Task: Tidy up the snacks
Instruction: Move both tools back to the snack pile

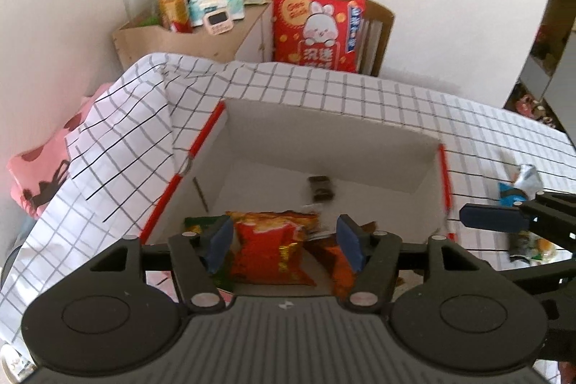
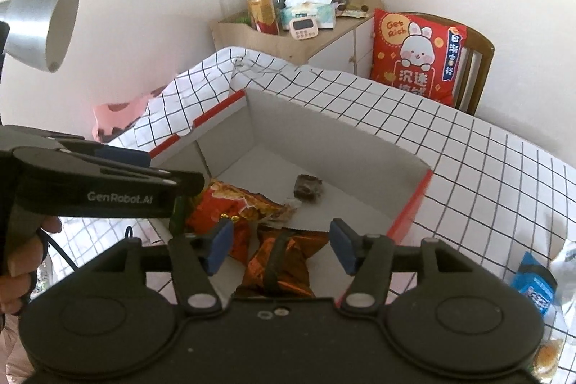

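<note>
Where white walls meet, a grid-checked tablecloth (image 1: 360,96) covers the table.

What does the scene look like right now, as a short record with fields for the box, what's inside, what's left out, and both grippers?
box: white box, open top, red edges
inside: red snack bag, orange snack bag, small dark packet
left out: blue packet on the checked tablecloth
left gripper: open, holding nothing
right gripper: open, holding nothing
</note>
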Demonstrator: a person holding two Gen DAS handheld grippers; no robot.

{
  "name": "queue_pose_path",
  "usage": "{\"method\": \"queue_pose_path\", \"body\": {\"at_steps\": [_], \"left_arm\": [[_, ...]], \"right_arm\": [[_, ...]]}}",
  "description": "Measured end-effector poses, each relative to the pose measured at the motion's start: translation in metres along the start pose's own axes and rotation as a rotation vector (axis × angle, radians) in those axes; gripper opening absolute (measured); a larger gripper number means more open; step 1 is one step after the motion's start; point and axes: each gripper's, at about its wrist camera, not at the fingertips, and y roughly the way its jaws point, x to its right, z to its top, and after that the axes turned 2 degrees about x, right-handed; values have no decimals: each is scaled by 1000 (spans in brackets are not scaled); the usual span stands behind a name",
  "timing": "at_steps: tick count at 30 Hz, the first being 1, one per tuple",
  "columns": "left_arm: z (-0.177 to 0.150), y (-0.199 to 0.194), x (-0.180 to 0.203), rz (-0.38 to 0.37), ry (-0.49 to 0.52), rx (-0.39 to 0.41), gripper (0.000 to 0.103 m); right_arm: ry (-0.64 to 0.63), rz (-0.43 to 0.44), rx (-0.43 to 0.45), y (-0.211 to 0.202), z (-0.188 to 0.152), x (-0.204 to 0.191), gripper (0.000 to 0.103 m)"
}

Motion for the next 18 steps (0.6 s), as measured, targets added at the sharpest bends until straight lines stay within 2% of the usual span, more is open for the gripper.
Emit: {"method": "queue_pose_path", "body": {"at_steps": [6,11,18], "left_arm": [[-3,-19,26,-35,21,49,63],[-6,-34,52,-71,38,92,69],[-10,-44,90,-146,72,107,69]], "right_arm": [[27,19,52,-33,-8,11,70],[42,26,93,-61,-18,20,77],[73,6,139,-95,-33,43,85]]}}
